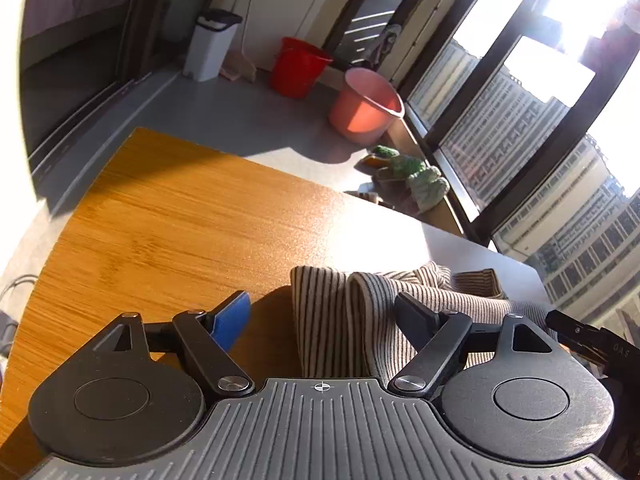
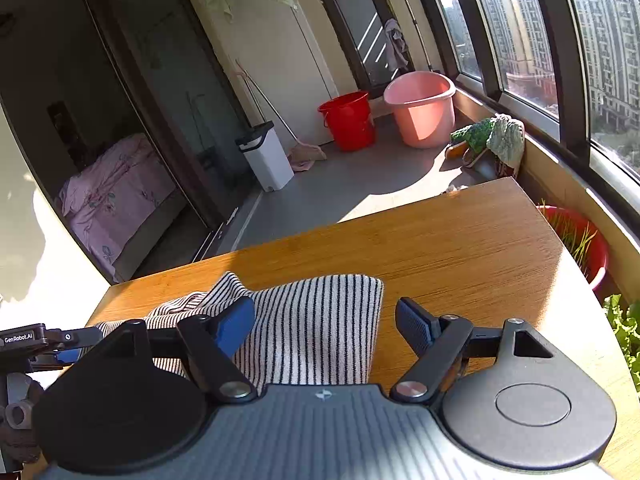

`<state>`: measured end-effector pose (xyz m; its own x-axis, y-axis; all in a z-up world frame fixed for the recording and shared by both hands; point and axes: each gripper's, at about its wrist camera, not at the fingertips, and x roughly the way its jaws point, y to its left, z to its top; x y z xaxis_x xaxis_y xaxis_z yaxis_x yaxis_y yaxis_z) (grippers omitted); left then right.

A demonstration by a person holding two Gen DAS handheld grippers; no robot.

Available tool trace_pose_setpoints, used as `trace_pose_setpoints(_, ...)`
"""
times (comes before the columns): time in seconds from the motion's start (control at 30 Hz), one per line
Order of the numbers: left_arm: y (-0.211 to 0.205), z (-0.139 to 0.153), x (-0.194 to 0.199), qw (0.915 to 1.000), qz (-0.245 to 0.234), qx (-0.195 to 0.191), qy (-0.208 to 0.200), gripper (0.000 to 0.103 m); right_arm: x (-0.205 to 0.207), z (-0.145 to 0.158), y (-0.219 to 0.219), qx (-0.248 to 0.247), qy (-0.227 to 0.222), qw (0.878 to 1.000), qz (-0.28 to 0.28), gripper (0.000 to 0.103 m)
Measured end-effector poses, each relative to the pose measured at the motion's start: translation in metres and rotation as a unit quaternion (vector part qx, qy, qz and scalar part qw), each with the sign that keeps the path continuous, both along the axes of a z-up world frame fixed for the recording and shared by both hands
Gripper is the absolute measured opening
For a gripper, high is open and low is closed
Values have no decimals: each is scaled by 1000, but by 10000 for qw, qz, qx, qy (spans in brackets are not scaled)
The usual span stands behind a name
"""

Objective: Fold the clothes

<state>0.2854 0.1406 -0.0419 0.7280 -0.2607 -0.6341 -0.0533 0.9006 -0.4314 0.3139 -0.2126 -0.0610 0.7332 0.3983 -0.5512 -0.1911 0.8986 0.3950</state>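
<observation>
A black-and-white striped garment (image 1: 360, 304) lies partly folded on the wooden table (image 1: 180, 220), near its front edge. My left gripper (image 1: 324, 322) hovers over the garment's left end, open, with the cloth lying under the gap and neither pad pressing on it. In the right wrist view the same garment (image 2: 320, 312) shows a smooth folded right edge and a bunched left part. My right gripper (image 2: 326, 326) stands open above that right end on the table (image 2: 460, 248). Its left finger overlaps the cloth and its right finger is over bare wood.
Beyond the table's far edge, a pink tub (image 2: 420, 108), a red bucket (image 2: 350, 120), a white bin (image 2: 266, 156) and green cloths (image 2: 492, 136) stand on the grey floor. A red basin of plants (image 2: 580, 240) sits at the table's right side under the windows.
</observation>
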Motion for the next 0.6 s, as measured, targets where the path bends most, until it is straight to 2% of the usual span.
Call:
trace_pose_setpoints(0.03,-3,-1,0,10000,-70,44,-45,94,4,-3,1,17,72,10000,23,79)
trace_pose_setpoints(0.17,-19,-3,4,9991,-292,262,-157,92,13,-8,2,127,163,9996,191,79)
trace_pose_setpoints(0.2,-23,-3,6,9987,-343,325,-190,89,16,-8,2,153,177,9994,257,79)
trace_pose_setpoints(0.23,-27,-3,8,9982,-384,394,-225,77,16,-8,4,112,178,9993,323,79)
trace_pose_setpoints(0.27,-31,-4,10,9978,-407,455,-252,75,16,-8,7,54,174,9991,388,74)
trace_pose_setpoints(0.3,-33,-4,12,9976,-403,484,-272,69,16,-7,10,-4,171,9988,452,66)
trace_pose_setpoints(0.33,-34,-4,13,9976,-401,493,-289,59,17,-7,12,-45,173,9987,480,60)
trace_pose_setpoints(0.4,-35,-6,17,9977,-418,425,-314,50,18,-7,16,-117,182,9984,517,46)
trace_pose_setpoints(0.43,-35,-6,21,9977,-450,376,-325,44,21,-6,18,-153,195,9984,508,44)
trace_pose_setpoints(0.57,-33,1,37,9978,-439,293,-407,35,35,13,25,-139,48,9989,444,25)
trace_pose_setpoints(0.6,-31,6,37,9976,-433,257,-485,32,32,23,26,-90,-88,9988,479,24)
